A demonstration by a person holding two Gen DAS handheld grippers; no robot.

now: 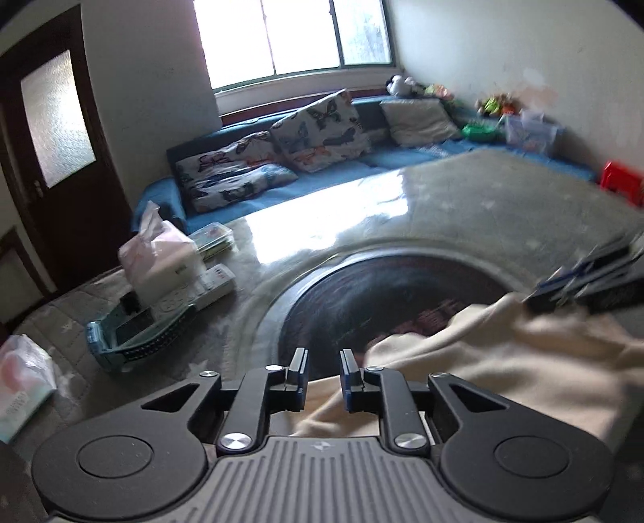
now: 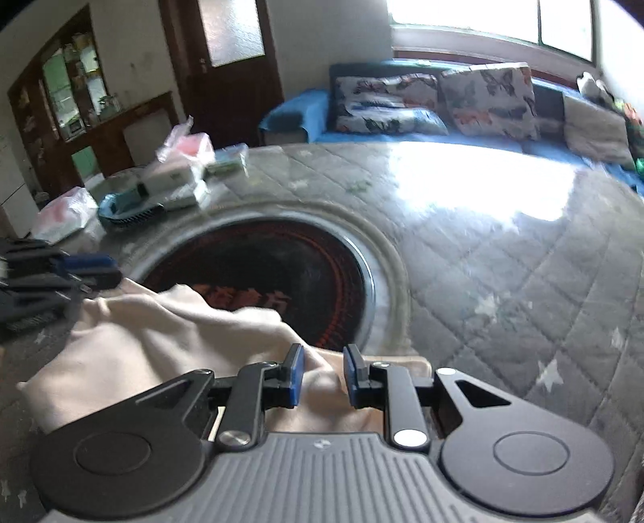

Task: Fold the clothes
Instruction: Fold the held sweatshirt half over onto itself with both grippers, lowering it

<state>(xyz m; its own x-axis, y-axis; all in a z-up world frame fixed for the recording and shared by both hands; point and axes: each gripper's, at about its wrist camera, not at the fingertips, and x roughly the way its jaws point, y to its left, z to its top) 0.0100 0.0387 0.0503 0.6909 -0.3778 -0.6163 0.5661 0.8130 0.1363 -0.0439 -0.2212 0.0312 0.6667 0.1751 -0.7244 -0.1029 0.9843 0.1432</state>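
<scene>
1. Living room: window [image 1: 298, 36] at the back, blue sofa [image 1: 306, 177] with butterfly cushions [image 1: 322, 124], dark door [image 1: 52, 132] to the left. The work surface was a quilted table [image 2: 503, 261] under a glossy cover, with a dark round inset [image 2: 265, 273] in the middle.
2. Clutter sat well apart at the far left: tissue pack [image 1: 161, 253], teal basket [image 1: 137, 334], plastic bag [image 1: 24, 378]. Probably pushed aside to leave folding room.
3. The cloth [image 1: 503, 362], cream, lay bunched on the near table edge and partly over the inset. Creased and loose, not a flat or squared fold. Garment type unclear.
4. Left gripper [image 1: 324, 372]: jaws parted by a modest gap, cloth visible between and below them. No pinch could be made out, so it looked ready to close on that edge, not holding.
5. Right gripper [image 2: 322, 372]: jaws also part open, a ridge of cloth rising into the gap. The pads looked near the cloth; contact was uncertain under the motion blur.
6. In each wrist view the other gripper showed at the frame edge beside the far end of the cloth. Judgement: the two worked opposite ends, likely to spread or lift it.
7. Stage: fits either gathering the cloth for a fold or letting go after one.
</scene>
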